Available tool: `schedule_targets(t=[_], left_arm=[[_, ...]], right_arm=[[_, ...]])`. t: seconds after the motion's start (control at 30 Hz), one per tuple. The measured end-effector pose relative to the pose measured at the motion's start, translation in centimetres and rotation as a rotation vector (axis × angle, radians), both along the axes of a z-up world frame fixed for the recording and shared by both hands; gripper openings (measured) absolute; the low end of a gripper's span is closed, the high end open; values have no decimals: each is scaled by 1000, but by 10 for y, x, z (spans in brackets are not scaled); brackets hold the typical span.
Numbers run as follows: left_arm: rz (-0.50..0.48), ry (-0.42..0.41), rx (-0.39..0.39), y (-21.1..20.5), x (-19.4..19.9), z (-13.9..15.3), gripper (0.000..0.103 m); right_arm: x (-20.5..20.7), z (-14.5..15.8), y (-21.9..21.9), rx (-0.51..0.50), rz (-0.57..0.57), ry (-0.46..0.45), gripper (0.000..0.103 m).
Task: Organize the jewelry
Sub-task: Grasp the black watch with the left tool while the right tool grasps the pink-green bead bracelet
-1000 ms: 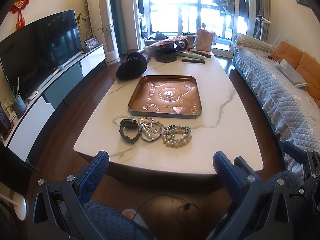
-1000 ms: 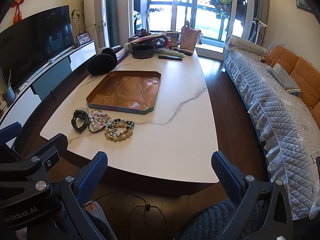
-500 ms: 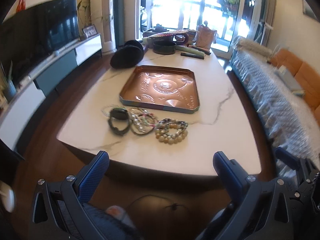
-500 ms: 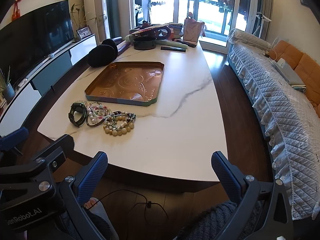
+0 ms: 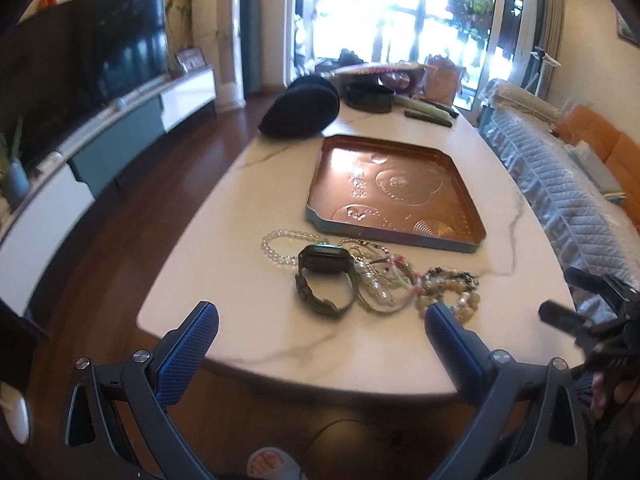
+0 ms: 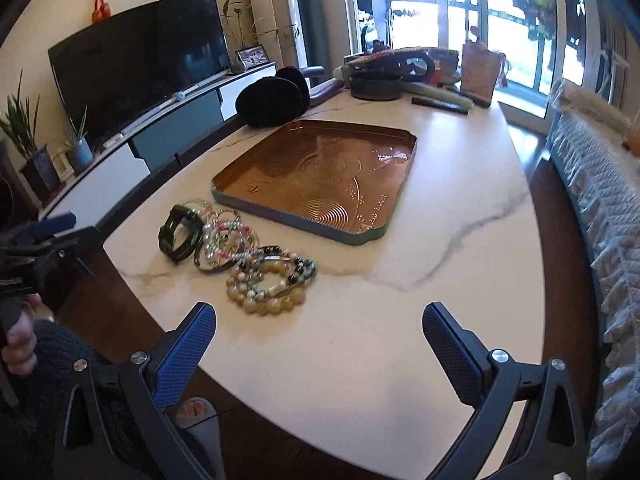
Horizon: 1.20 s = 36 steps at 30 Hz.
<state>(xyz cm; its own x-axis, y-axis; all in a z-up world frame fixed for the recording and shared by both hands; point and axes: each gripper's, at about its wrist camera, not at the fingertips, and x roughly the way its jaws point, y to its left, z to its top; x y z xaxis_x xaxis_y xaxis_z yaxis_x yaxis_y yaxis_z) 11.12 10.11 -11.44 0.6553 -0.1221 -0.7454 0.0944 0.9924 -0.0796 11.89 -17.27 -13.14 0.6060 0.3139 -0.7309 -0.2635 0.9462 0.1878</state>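
Nothing sorted yet: my left gripper (image 5: 316,334) and right gripper (image 6: 320,334) both gape empty, embossed copper tray (image 5: 394,192) bare, tangled bead bracelets (image 6: 256,258) and dark wristwatch (image 5: 325,276) heaped just near of it on the white marble table (image 6: 460,216).

The table (image 6: 460,208) looks like glossy white marble with grey veins; the tray (image 6: 320,176) is shiny embossed copper-coloured metal; the floor (image 5: 132,232) is polished dark wood.

Left gripper (image 5: 318,330): fingers spread wide, empty, hovering at the near edge of the surface (image 5: 224,264). Right gripper (image 6: 320,330): fingers likewise wide apart, empty, over the near edge. A hand (image 6: 18,344) grips the left handle.
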Motion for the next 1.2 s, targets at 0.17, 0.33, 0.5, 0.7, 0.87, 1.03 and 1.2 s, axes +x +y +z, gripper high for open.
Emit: schedule_targets(t=[0.17,0.33,0.5,0.7,0.87,1.03,1.2], left_arm=[[-26,95,7,8,42,-20,72],[-85,125,31,1,61,-41,63],[-33,200,-49,13,79,-62,63],[-25,262,-31,15,87,-78,42],[-54,275,13,6,88,-84,42],[-42,273,17,2,93,-86,42],[-46,280,-37,-1,93,-86,25]], right_arm=[[28,1,-13,120,39,3,99],[41,-7,12,60,165,-14,45],[45,-26,64,22,352,7,30],[40,-33,117,-84,523,-100,30],[49,-48,128,-120,545,-59,20],[47,-47,137,-141,571,-78,10],[44,-44,131,-174,531,-108,5]])
